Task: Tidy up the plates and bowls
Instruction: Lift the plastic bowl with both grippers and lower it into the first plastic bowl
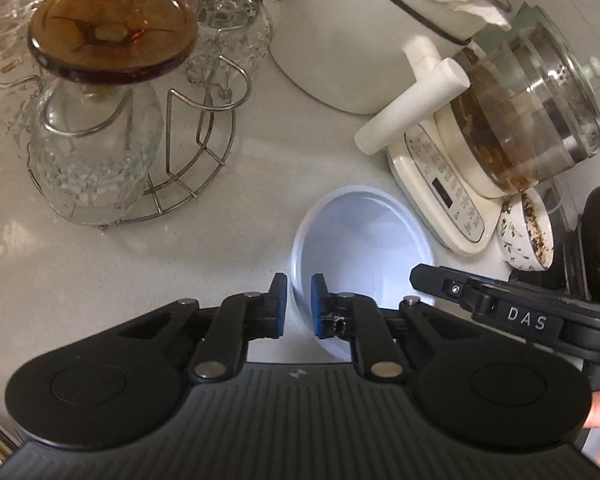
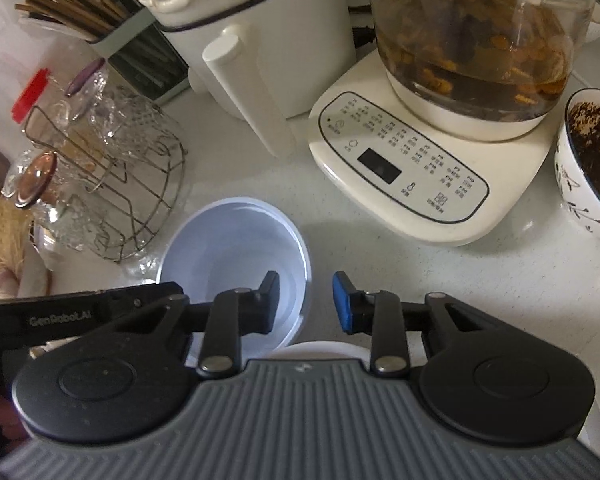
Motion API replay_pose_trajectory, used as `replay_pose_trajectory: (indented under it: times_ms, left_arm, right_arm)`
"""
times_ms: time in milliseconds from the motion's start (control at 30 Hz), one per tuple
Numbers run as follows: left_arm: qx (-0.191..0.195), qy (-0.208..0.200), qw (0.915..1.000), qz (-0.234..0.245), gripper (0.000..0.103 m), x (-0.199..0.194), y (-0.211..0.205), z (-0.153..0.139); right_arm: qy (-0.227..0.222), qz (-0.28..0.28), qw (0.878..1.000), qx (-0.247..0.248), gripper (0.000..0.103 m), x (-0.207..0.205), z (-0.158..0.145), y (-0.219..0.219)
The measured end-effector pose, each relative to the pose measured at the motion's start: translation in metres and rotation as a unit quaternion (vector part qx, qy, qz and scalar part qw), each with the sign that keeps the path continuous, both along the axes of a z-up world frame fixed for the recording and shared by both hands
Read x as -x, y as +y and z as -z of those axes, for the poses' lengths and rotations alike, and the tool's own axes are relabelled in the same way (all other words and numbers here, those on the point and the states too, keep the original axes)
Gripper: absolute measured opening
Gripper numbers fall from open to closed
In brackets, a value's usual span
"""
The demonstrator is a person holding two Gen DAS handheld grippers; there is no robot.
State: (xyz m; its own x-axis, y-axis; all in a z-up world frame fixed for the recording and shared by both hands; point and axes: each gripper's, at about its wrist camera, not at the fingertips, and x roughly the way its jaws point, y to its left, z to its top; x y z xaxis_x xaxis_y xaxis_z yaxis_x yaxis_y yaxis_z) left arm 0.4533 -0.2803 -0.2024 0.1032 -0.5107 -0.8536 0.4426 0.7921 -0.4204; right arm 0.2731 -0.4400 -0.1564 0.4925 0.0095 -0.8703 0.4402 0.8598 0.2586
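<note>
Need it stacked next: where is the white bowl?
White bowl sits on the counter between the wire rack and kettle base.

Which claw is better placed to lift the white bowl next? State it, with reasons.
Left. The left claw is shut on the white bowl at its rim, one pad inside and one outside. The right claw straddles the opposite rim, but a gap shows beside its blue pad.

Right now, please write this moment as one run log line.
phase: grasping | left gripper: shut on white bowl rim | right gripper: open, straddling opposite rim | white bowl: upright, empty
</note>
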Motion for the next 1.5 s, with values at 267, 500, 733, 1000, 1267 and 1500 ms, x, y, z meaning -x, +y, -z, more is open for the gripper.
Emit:
replay_pose_trajectory:
  times_ms: [267, 500, 733, 1000, 1267, 1500]
  left_arm:
    - [0.01, 0.006, 0.9999, 0.005, 0.01, -0.006, 0.001, -0.001]
    - [0.014, -0.008, 0.9998, 0.008, 0.01, -0.004, 0.0, -0.013]
    - [0.023, -0.022, 0.9995, 0.005, 0.01, -0.001, 0.004, -0.035]
    - [0.033, -0.025, 0.9991, 0.005, 0.01, 0.007, 0.005, -0.059]
    - [0.043, -0.036, 0.9984, 0.007, 0.011, 0.024, 0.011, -0.081]
    - [0.04, -0.059, 0.9974, 0.014, 0.011, 0.043, 0.018, -0.101]
  right_arm:
    - [0.009, 0.02, 1.0, -0.01, 0.017, -0.003, 0.009, -0.002]
    - [-0.006, 0.011, 1.0, -0.004, 0.015, -0.007, 0.002, 0.001]
    - [-0.033, 0.012, 0.999, -0.003, 0.015, -0.003, -0.014, 0.0]
    - [-0.061, 0.021, 0.998, -0.008, 0.015, 0.017, -0.037, 0.0]
    - [-0.082, 0.024, 0.996, -0.013, 0.015, 0.039, -0.056, 0.006]
    - [-0.109, 0.017, 0.994, -0.013, 0.015, 0.058, -0.075, 0.015]
